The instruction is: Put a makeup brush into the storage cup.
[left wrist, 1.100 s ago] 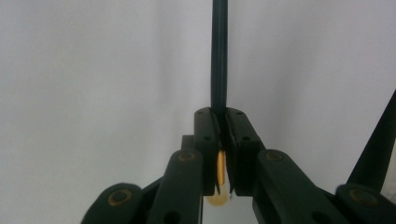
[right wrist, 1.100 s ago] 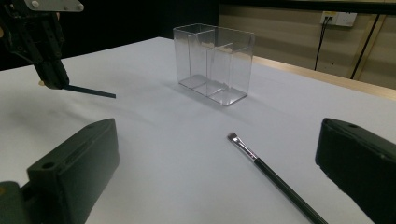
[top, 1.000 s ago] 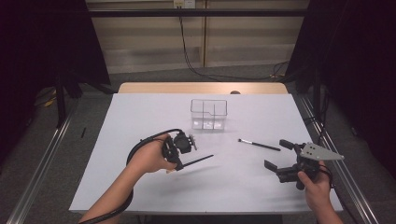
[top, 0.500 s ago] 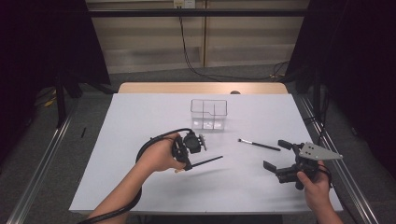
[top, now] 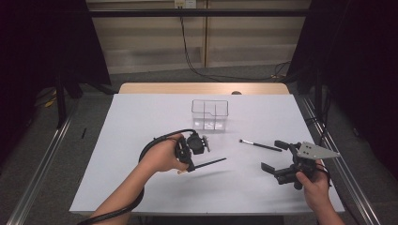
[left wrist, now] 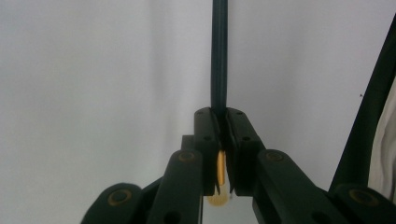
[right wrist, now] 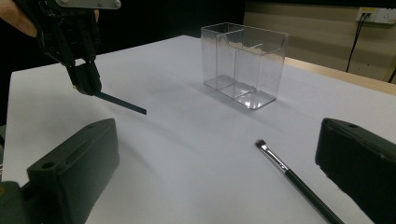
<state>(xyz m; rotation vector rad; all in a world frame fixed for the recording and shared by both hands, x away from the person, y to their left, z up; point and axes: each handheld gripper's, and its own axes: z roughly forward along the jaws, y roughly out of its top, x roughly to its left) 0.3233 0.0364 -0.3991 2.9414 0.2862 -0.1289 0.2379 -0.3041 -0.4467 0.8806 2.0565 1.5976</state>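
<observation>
We hold the dark slim stick (top: pixel 209 163) clamped in the left gripper (top: pixel 189 165), lifted above the table (top: pixel 141 117), its long axis level, free end pointing right. Our right gripper (top: pixel 277 159) rests with jaws apart, near the makeup brush (top: pixel 260 145). The clear divided box (top: pixel 210 114) stands behind; contents unclear.

The left tool (top: pixel 190 165) has been carried to the right and slightly farther across the surface (top: pixel 141 117), closer to the clear organizer (top: pixel 210 114). The dark pencil (top: pixel 210 163) clamped in it has been moved along, its free end now pointing right toward the brush (top: pixel 260 145).
</observation>
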